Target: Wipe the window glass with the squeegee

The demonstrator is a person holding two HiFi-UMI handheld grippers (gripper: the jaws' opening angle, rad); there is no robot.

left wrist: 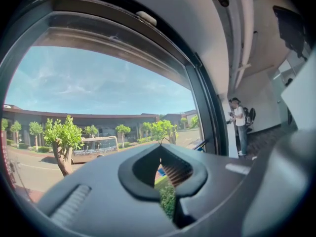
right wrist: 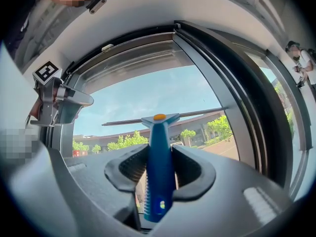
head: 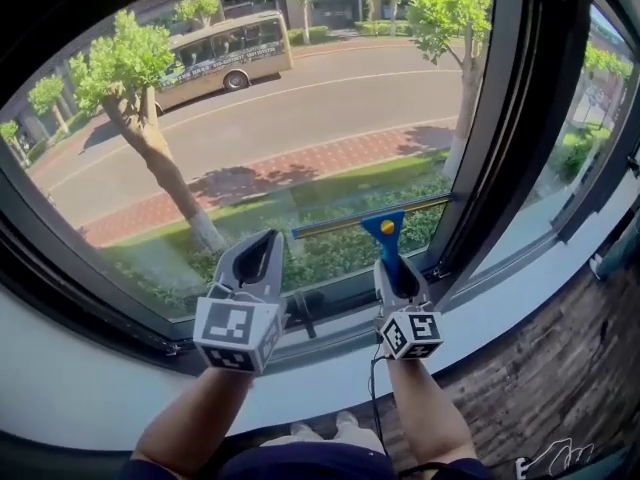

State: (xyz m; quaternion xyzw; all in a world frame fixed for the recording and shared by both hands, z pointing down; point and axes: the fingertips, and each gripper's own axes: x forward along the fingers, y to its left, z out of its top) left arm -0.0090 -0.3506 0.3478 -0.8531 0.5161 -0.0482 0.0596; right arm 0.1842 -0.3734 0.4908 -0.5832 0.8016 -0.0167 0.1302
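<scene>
The blue squeegee (head: pixel 388 238) has its handle clamped in my right gripper (head: pixel 398 276), which is shut on it. Its long blade (head: pixel 365 218) lies level against the lower part of the window glass (head: pixel 300 118). In the right gripper view the handle (right wrist: pixel 159 132) runs up between the jaws of the right gripper (right wrist: pixel 160 181) to the blade (right wrist: pixel 197 114). My left gripper (head: pixel 262 260) hangs just left of the squeegee, close to the glass. Its jaws stand shut with nothing between them (left wrist: pixel 165 174). The left gripper (right wrist: pixel 61 100) also shows at the left edge of the right gripper view.
A dark vertical mullion (head: pixel 500 138) bounds the pane on the right. The white sill (head: pixel 90 388) runs below, with wood flooring (head: pixel 560 368) to the right. A person (left wrist: pixel 240 125) stands farther along the wall. Outside are a bus (head: pixel 220 53) and trees.
</scene>
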